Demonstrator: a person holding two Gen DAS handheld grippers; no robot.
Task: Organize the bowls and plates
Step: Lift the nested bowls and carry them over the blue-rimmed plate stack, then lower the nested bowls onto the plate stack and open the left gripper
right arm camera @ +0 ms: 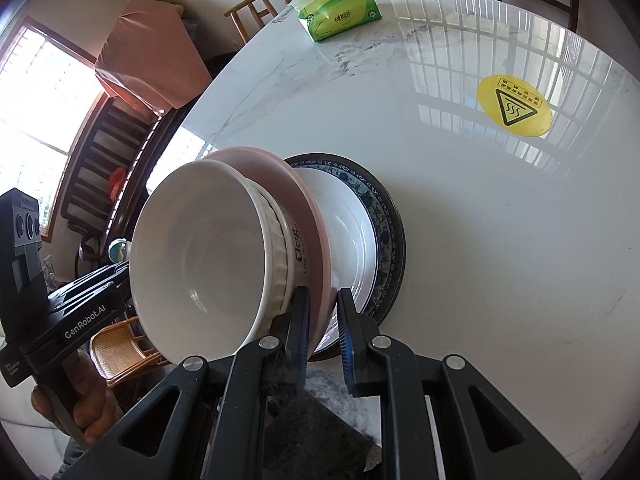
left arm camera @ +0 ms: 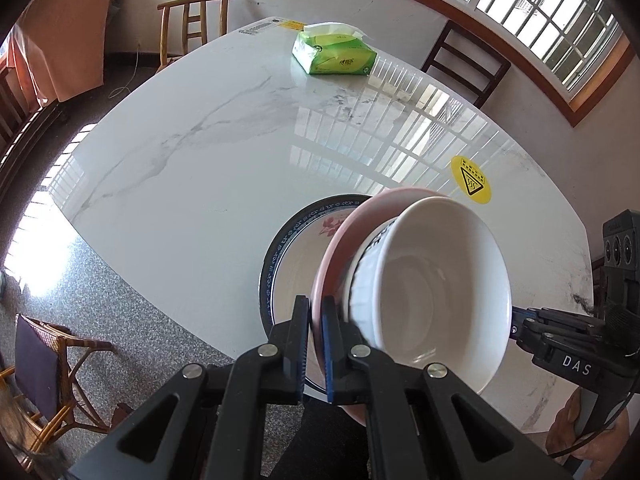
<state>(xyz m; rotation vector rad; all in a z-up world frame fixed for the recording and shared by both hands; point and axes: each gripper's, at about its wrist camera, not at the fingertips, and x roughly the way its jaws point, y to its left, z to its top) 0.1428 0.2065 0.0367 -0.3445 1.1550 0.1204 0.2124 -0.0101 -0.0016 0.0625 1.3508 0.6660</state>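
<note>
While both grippers meet at the pink plate (left arm camera: 340,240), we hold its rim clamped in the left gripper (left arm camera: 316,344) at lower centre of the left view, with the white bowl (left arm camera: 432,280) seated on it. The right gripper (right arm camera: 322,332) straddles the same rim; we cannot tell whether it clamps. Behind, a blue-rimmed plate (right arm camera: 380,216) lies on the marble table (left arm camera: 224,152).

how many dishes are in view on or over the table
3: a white bowl sitting on a pink plate, which both grippers hold by its rim, over a blue-rimmed plate on the table. More could be hidden beneath.
</note>
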